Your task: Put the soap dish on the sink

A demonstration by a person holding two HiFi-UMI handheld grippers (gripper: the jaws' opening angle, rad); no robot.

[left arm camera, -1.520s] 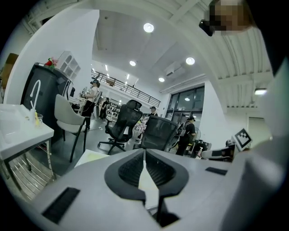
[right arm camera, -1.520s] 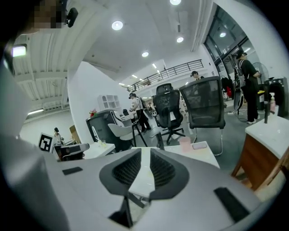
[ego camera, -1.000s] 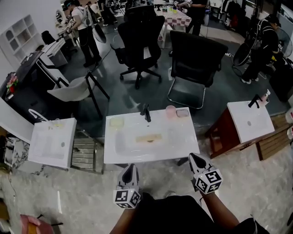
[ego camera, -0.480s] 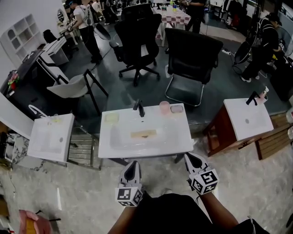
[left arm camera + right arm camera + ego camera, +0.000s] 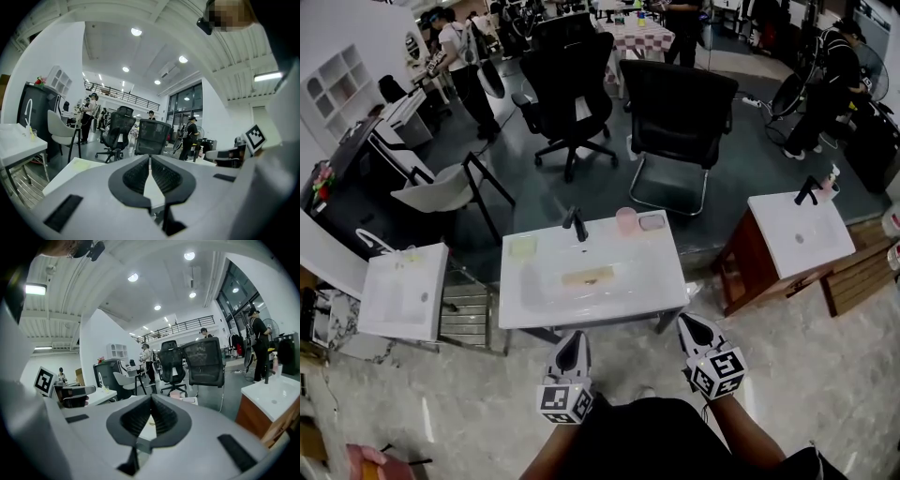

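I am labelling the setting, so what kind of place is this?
Likely an open office or lab, not a bathroom: a free-standing white rectangular sink faces black mesh office chairs, with people standing behind.

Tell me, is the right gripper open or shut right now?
Shut. In the right gripper view, the right gripper has its jaws meeting at the tips, with nothing held between them.

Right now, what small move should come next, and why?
Probably open the right claw and ease it forward over the sink toward the tan piece, maybe the soap dish, in its basin: it is shut, empty and short of the rim.
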